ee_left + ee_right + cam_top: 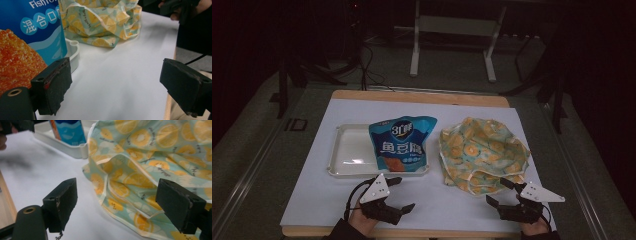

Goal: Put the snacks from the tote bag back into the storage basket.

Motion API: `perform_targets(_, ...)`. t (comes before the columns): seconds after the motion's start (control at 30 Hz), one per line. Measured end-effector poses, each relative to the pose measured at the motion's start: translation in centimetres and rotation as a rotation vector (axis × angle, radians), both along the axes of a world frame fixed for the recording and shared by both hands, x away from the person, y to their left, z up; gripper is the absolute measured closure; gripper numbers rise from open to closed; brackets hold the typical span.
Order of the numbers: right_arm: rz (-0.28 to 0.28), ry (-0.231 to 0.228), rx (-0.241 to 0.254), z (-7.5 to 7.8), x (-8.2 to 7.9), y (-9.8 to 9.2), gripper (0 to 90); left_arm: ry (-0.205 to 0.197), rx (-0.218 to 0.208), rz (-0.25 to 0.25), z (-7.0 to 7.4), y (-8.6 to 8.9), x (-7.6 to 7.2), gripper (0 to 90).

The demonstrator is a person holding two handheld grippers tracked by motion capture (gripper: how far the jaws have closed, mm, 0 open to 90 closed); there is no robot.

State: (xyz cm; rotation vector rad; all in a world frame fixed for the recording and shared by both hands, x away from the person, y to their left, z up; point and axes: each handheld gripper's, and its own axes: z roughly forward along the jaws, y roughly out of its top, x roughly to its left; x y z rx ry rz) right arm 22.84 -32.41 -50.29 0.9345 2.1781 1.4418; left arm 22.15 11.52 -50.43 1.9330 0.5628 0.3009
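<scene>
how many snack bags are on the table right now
1. The blue snack bag lies across the right half of the white tray, left of the crumpled lemon-print cloth. Another bag could be hidden under that cloth; I cannot tell.

glossy plastic packet [402, 142], crumpled cloth [482, 152]

The blue snack bag [401, 144] has big white words "鱼豆腐" in the middle. Up close, at the upper left, it says "Fish" and "混合口".

Open right tongs [115, 202] frame the crumpled lemon-print cloth [155, 162].
</scene>
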Motion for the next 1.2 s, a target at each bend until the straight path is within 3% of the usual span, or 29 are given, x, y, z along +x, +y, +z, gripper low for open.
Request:
perform_targets(0.1,-0.017,-0.007,-0.001,-0.01,0.06,-0.19,17.2,-0.016,0.002,0.000,-0.08,-0.01,-0.08,11.1)
perform_targets(0.43,-0.018,-0.017,-0.002,-0.10,0.08,-0.18,17.2,0.009,-0.019,-0.019,-0.25,0.29,-0.13,11.2)
perform_targets(0.53,-0.011,-0.014,0.005,-0.23,0.10,0.00,16.5,0.035,-0.035,-0.045,-0.39,0.28,-0.11,11.2)
perform_targets(0.63,-0.001,-0.021,-0.001,-0.30,0.09,0.16,16.5,0.031,-0.025,-0.050,-0.53,0.08,-0.18,11.2)
perform_targets(0.83,0.015,-0.086,-0.030,-0.32,-0.12,0.52,16.6,0.046,-0.030,-0.070,-0.65,0.09,-0.11,11.2)
perform_targets(1.2,0.028,-0.111,-0.048,-0.42,-0.14,0.62,16.6,0.050,-0.030,-0.069,-0.89,0.00,-0.08,11.2)
